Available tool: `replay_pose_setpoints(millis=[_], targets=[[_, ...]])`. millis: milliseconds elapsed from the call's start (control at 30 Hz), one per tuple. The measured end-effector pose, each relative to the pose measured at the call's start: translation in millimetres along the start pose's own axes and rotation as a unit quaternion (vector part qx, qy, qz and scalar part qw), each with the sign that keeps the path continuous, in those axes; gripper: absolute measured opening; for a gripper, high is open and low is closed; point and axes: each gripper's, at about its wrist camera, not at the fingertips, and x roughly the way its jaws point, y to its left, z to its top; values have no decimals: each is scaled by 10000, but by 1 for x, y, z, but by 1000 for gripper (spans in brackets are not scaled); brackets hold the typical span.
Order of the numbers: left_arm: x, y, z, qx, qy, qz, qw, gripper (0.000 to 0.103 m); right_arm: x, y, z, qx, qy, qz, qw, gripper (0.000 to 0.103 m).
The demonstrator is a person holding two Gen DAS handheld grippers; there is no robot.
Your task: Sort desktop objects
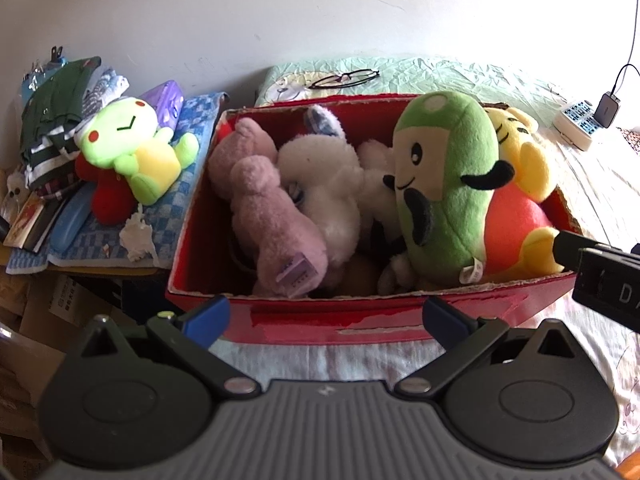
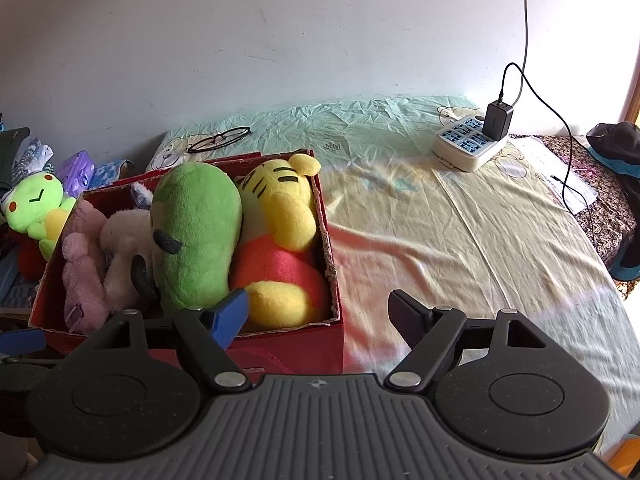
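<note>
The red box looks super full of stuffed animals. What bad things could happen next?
The red box is packed tight, and the green plush stands above its rim, so it might tip out if bumped. The box's cardboard edge looks torn, so a claw could perhaps snag or rip it more. The glasses lie loose on the sheet just behind the box, so pushing the box back could knock or bend them.

The left tongs (image 1: 326,322) gape empty at six o'clock before a red box (image 1: 320,320) holding a green plush (image 1: 444,184), pink plush (image 1: 268,208) and white plush (image 1: 332,184).
</note>
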Motion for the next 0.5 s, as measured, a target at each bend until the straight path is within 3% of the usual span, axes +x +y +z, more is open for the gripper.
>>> replay_pose_setpoints(millis=[500], targets=[[1,10,-5,-161,28,57,9999,102,-1,10,-1,-120,13,49,9999,79]])
